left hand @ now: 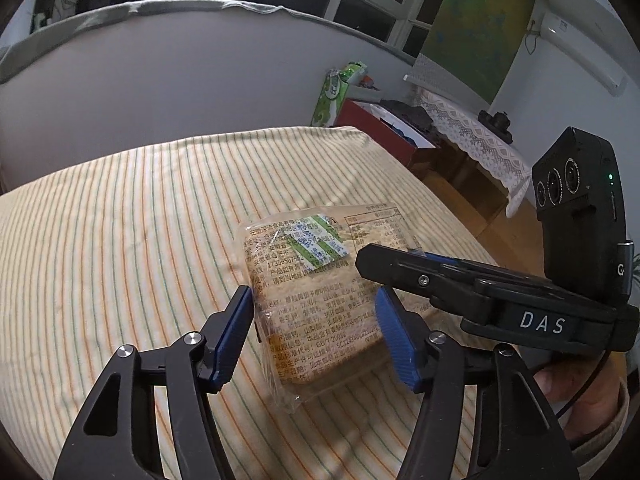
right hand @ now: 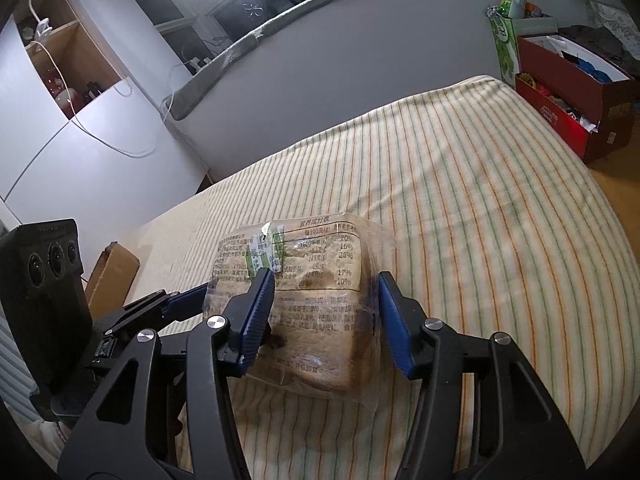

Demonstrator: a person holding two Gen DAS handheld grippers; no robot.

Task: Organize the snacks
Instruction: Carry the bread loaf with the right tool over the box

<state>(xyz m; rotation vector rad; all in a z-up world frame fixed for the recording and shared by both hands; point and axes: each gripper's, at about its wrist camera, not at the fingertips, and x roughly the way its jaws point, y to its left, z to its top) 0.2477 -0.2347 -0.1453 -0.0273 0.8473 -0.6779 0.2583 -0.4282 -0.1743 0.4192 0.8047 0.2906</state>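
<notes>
A clear-wrapped bread packet [left hand: 312, 264] printed with text lies on the striped bedsheet [left hand: 120, 240]. My left gripper [left hand: 312, 294] straddles its near end, and the blue pads [left hand: 236, 332] lie against both of its sides. My right gripper [left hand: 384, 258] reaches in from the right over the packet's far end. In the right wrist view the right gripper [right hand: 325, 280] is shut on the packet [right hand: 320, 316], blue pads pressing its left and right sides. There the left gripper [right hand: 192, 296] comes in from the left, touching the packet's left side.
Past the bed's far corner a red box [right hand: 568, 80] with several items stands beside a green pack [right hand: 506, 40]. A cardboard box [right hand: 112, 272] sits at the bed's left edge. A lace-covered table [left hand: 472, 128] stands to the right. A person's hand [left hand: 568, 384] holds the right gripper.
</notes>
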